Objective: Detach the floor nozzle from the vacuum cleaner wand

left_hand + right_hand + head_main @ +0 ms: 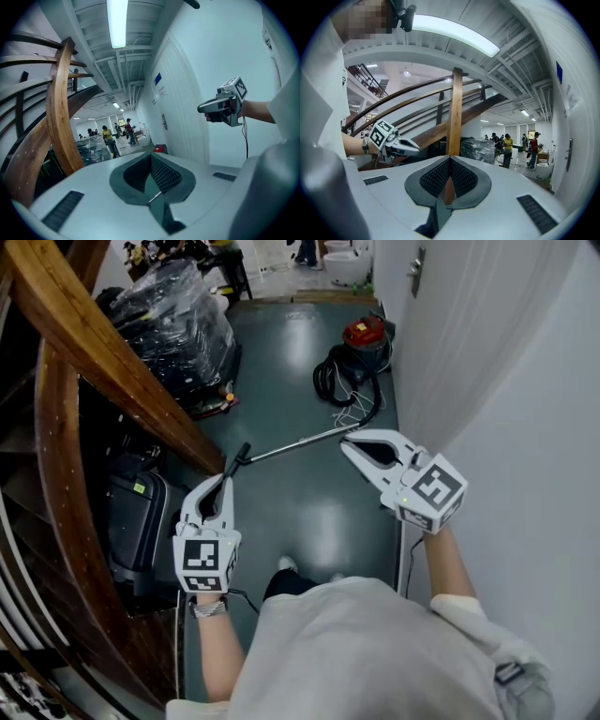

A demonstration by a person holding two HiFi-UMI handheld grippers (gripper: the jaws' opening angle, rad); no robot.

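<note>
narrow floor, wand between wall, banister

Red vacuum cleaner, grey-green floor, brown banister.

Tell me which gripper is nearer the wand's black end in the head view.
The left gripper: its shut tip lines up with the black end of the wand; the right gripper is by the opposite end.

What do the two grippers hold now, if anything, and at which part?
Nothing. The left gripper and the right gripper are both shut and empty; the vacuum wand lies on the floor.
</note>
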